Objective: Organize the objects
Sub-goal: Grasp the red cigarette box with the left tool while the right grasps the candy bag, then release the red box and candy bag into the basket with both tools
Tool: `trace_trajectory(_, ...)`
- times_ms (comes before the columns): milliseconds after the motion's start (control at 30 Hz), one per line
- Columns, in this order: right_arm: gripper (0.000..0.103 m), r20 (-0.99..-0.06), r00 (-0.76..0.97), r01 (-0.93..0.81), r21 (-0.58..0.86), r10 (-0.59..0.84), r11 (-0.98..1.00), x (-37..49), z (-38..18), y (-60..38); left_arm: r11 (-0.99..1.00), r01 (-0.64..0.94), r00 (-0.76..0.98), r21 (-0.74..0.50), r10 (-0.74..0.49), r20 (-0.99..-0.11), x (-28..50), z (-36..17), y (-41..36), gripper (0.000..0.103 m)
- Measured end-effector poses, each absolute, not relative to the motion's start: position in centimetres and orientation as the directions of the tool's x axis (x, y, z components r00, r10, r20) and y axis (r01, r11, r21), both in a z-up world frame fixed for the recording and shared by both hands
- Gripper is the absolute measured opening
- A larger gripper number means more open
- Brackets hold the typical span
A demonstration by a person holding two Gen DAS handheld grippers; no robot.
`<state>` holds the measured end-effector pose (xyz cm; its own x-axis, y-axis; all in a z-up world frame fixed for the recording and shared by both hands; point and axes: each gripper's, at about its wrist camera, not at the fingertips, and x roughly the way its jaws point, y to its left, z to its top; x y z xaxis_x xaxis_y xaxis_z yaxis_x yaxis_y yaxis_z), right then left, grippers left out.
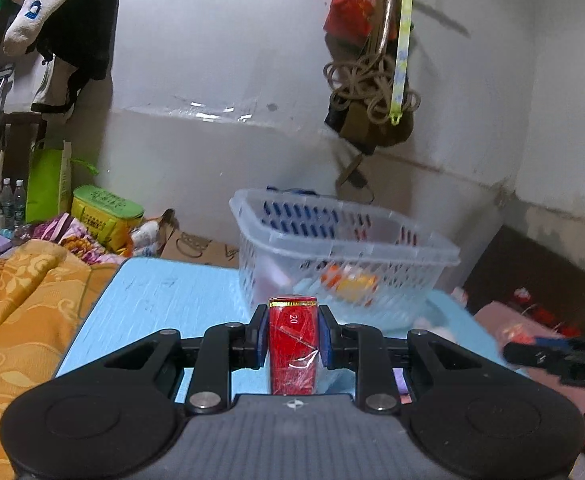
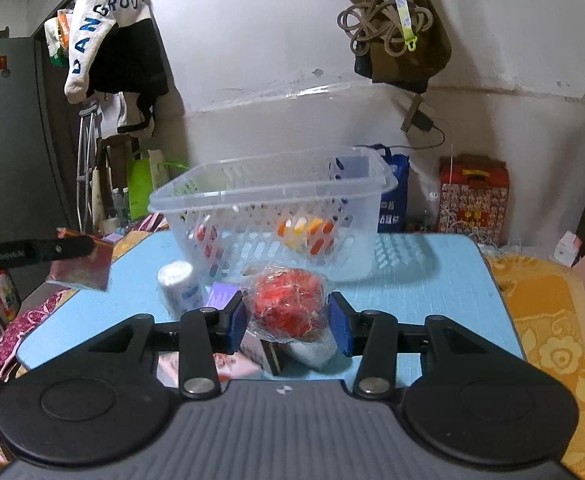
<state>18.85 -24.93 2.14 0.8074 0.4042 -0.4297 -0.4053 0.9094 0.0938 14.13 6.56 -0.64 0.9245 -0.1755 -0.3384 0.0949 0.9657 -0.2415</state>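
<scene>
The left tool (image 1: 292, 336) is clamped on a red box (image 1: 292, 346), its blue pads (image 1: 261, 338) pressing the two narrow sides. The box stands upright between them: glossy red, wrapped in crinkled clear film, with a gold band along the top edge and a small white "20" printed on the face. It is held above the light blue table (image 1: 164, 300), just short of the clear slotted basket (image 1: 344, 236).

The right tool (image 2: 288, 320) is closed around a clear plastic bag of something red and shredded-looking (image 2: 288, 304), a rounded, crumpled bundle that bulges out between the pads. Beneath and beside it on the table lie a white cylindrical tub (image 2: 180, 286), a small purple packet (image 2: 222, 296) and some pink-and-white packets (image 2: 236, 360), partly hidden by the tool.

The basket sits at the far side of the table near the wall, and through its slots show orange, yellow and red items resting on its floor. From the right wrist view, the left tool with its red box shows at the left edge, clear of the basket.

An orange patterned blanket (image 1: 20, 312) lies beside the table.
</scene>
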Motion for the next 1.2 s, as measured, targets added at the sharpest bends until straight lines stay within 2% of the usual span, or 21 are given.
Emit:
trace_trajectory(167, 0.047, -0.335, 0.845, -0.407, 0.102, 0.417, 0.908, 21.5, 5.8, -23.9, 0.946, 0.128, 0.936, -0.297, -0.214, -0.278, 16.1, 2.4, 6.3, 0.028)
trace_trajectory(267, 0.047, -0.282, 0.870, -0.411, 0.040, 0.405, 0.911, 24.8, 7.8, -22.1, 0.939, 0.148, 0.939, -0.310, -0.232, -0.256, 18.8, 4.8, 5.3, 0.028)
trace_trajectory(400, 0.047, -0.328, 0.855, -0.423, 0.005, 0.401, 0.906, 31.1, 7.8, -20.5, 0.950, 0.155, 0.937, -0.271, -0.228, -0.264, 24.4, 6.8, 3.0, 0.028)
trace_trajectory(567, 0.049, -0.382, 0.846, -0.397, 0.014, 0.372, 0.918, 35.1, 5.2, -20.0, 0.963, 0.122, 0.928, -0.240, -0.196, -0.316, 29.0, 5.2, 1.2, 0.029)
trace_trajectory(600, 0.054, -0.381, 0.848, -0.397, 0.006, 0.370, 0.918, 35.4, 4.9, -19.8, 0.967, 0.115, 0.929, -0.228, -0.186, -0.319, 29.5, 4.6, 0.9, 0.032)
trace_trajectory(633, 0.070, -0.377, 0.850, -0.398, -0.001, 0.368, 0.917, 35.5, 4.9, -19.7, 0.969, 0.113, 0.930, -0.218, -0.181, -0.321, 29.7, 4.2, 0.9, 0.043)
trace_trajectory(667, 0.081, -0.362, 0.856, -0.398, -0.002, 0.370, 0.918, 35.3, 4.9, -19.8, 0.970, 0.110, 0.931, -0.218, -0.177, -0.319, 29.8, 4.0, 1.1, 0.058)
trace_trajectory(700, 0.095, -0.341, 0.865, -0.393, -0.001, 0.369, 0.920, 34.9, 5.0, -19.9, 0.971, 0.101, 0.933, -0.218, -0.168, -0.318, 29.9, 3.8, 1.2, 0.068)
trace_trajectory(733, 0.100, -0.316, 0.874, -0.389, 0.000, 0.369, 0.921, 34.3, 5.2, -20.2, 0.972, 0.083, 0.935, -0.218, -0.152, -0.321, 30.0, 3.8, 1.5, 0.080)
trace_trajectory(833, 0.103, -0.311, 0.877, -0.385, -0.002, 0.365, 0.923, 32.9, 6.0, -20.8, 0.971, 0.058, 0.945, -0.230, -0.127, -0.300, 28.6, 3.7, 2.5, 0.083)
trace_trajectory(900, 0.103, -0.320, 0.877, -0.371, 0.025, 0.359, 0.928, 31.2, 6.3, -21.5, 0.973, 0.060, 0.951, -0.223, -0.123, -0.284, 27.0, 3.9, 2.8, 0.089)
trace_trajectory(967, 0.103, -0.303, 0.871, -0.379, 0.086, 0.387, 0.921, 29.0, 6.2, -22.7, 0.980, 0.062, 0.960, -0.186, -0.110, -0.257, 25.2, 4.0, 2.6, 0.103)
trace_trajectory(1033, 0.103, -0.304, 0.861, -0.379, 0.153, 0.408, 0.913, 26.5, 5.7, -23.8, 0.985, 0.082, 0.968, -0.152, -0.114, -0.222, 22.7, 3.5, 2.2, 0.103)
trace_trajectory(1100, 0.103, -0.337, 0.849, -0.341, 0.238, 0.407, 0.909, 24.4, 4.7, -24.8, 0.985, 0.124, 0.958, -0.122, -0.151, -0.243, 20.4, 2.6, 1.7, 0.103)
trace_trajectory(1200, 0.103, -0.407, 0.808, -0.315, 0.311, 0.426, 0.897, 21.9, 3.1, -25.8, 0.974, 0.203, 0.915, -0.098, -0.224, -0.334, 17.0, 0.1, 0.8, 0.103)
